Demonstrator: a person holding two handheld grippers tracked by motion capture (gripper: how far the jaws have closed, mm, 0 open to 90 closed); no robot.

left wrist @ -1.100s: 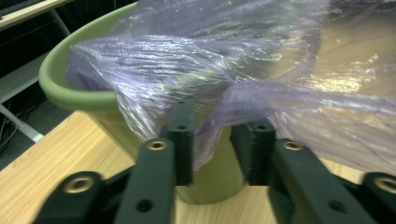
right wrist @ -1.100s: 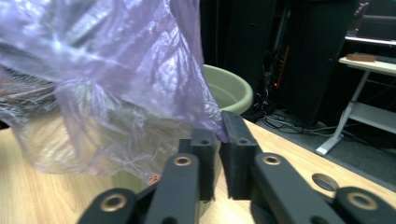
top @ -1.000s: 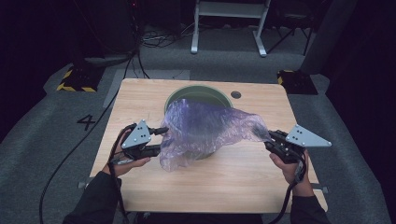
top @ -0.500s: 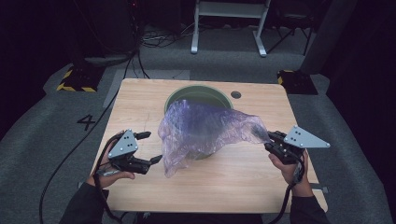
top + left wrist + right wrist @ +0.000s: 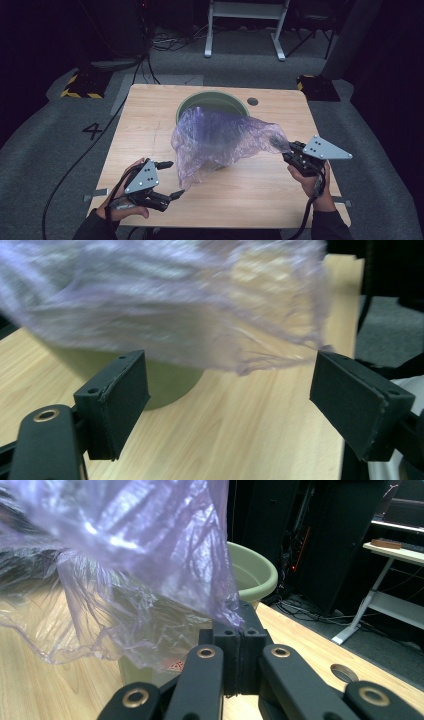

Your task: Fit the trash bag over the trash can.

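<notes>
A crumpled, see-through purple plastic bag (image 5: pixel 220 140) hangs over a round green bin (image 5: pixel 212 100) on the wooden table (image 5: pixel 145 125). My right gripper (image 5: pixel 287 150) is shut on the bag's right corner and holds it stretched above the table. In the right gripper view the jaws (image 5: pixel 241 635) pinch the bag (image 5: pixel 130 555) in front of the bin (image 5: pixel 252 572). My left gripper (image 5: pixel 175 177) has just been opening and is open near the front left edge, with nothing between its fingers. In the left gripper view, the bag's lower edge (image 5: pixel 175 305) hangs just beyond the left gripper (image 5: pixel 232 405).
A round cable hole (image 5: pixel 252 101) sits in the table behind the bin. On the grey floor are a painted "4" (image 5: pixel 92 131), yellow-black striped blocks (image 5: pixel 80 87) and the white legs of a desk (image 5: pixel 245 30). Cables trail off the table's left side.
My left gripper let go of the bag's left edge, opened and drew back toward the table's front edge. The freed side of the bag dropped. The right gripper kept still.
</notes>
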